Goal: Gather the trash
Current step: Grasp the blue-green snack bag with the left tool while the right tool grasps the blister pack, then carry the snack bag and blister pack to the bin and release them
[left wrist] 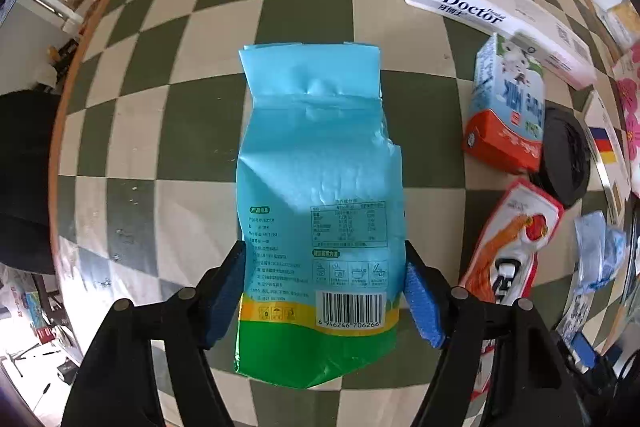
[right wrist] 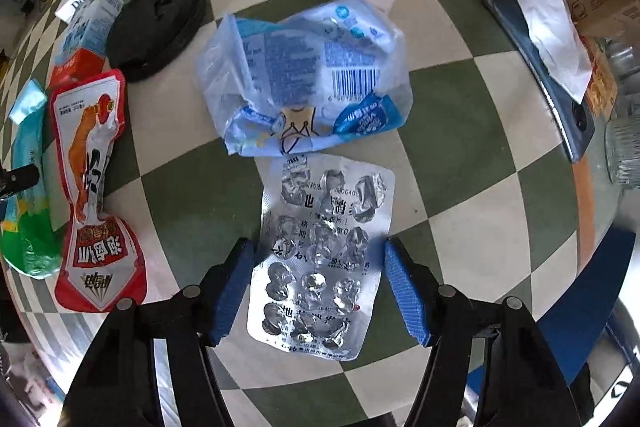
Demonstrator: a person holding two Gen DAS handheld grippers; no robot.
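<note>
The left gripper (left wrist: pixel 325 291) has its blue-padded jaws spread about as wide as the flat blue and green plastic food pouch (left wrist: pixel 316 203) lying between them on the green and cream checkered tablecloth (left wrist: pixel 192 131). The pads sit at the pouch's side edges near the barcode, and whether they already press on it I cannot tell. The pouch looks empty, light and limp, with a slick film that would probably buckle or slip, so a pinch across a raised crease or the folded top seal seems surer than a squeeze on the flat sides.

The right gripper (right wrist: pixel 319 291) is likewise wide open and holds nothing, its jaws flanking the lower part of a silver foil blister sheet with burst pockets (right wrist: pixel 320 255). That sheet lies flat, thin and springy, with sharpish torn foil. It will likely bow upward when squeezed edge to edge, which may help the grip.

Just beyond it rests a crumpled clear and blue plastic wrapper (right wrist: pixel 304 79), soft and bulky, easy to catch by any fold. Farther left lies a red and white printed snack sachet (right wrist: pixel 90 187)
</note>
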